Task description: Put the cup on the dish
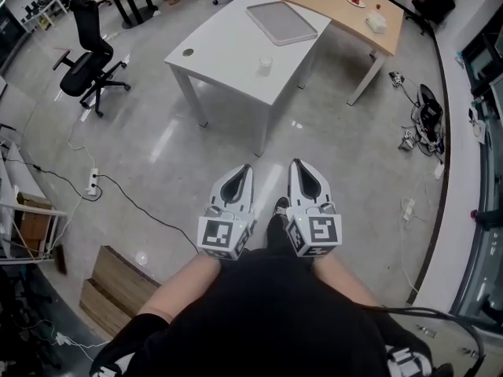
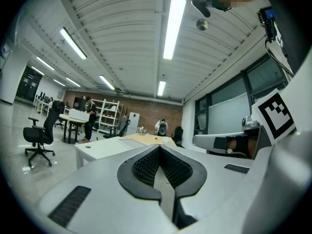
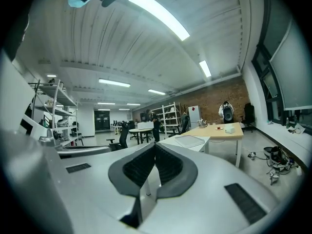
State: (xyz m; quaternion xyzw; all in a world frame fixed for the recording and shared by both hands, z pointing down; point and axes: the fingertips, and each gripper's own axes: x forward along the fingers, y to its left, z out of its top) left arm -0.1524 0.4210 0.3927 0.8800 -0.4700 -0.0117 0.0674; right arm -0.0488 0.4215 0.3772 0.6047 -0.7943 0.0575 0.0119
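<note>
A small white cup [image 1: 266, 65] stands on the near part of a white table [image 1: 228, 53], well ahead of me. Farther back on that table lies a flat grey tray-like dish [image 1: 280, 22], which also shows as the grey tray [image 3: 187, 140] in the right gripper view. I hold my left gripper [image 1: 240, 173] and right gripper [image 1: 303, 168] side by side close to my body, above the floor and pointing toward the table. The jaws of both meet with nothing between them, as the left gripper [image 2: 159, 148] and right gripper [image 3: 155, 146] show in their own views. The gripper views do not show the cup.
Behind the white table stands a wooden desk [image 1: 346, 10] with a small plate [image 1: 356, 1] and a white object [image 1: 376, 23]. A black office chair [image 1: 90, 69] is at the left. Cables and a power strip [image 1: 93, 181] lie on the floor, and a wooden crate [image 1: 118, 289] sits near left. Gear [image 1: 426, 116] lies at the right.
</note>
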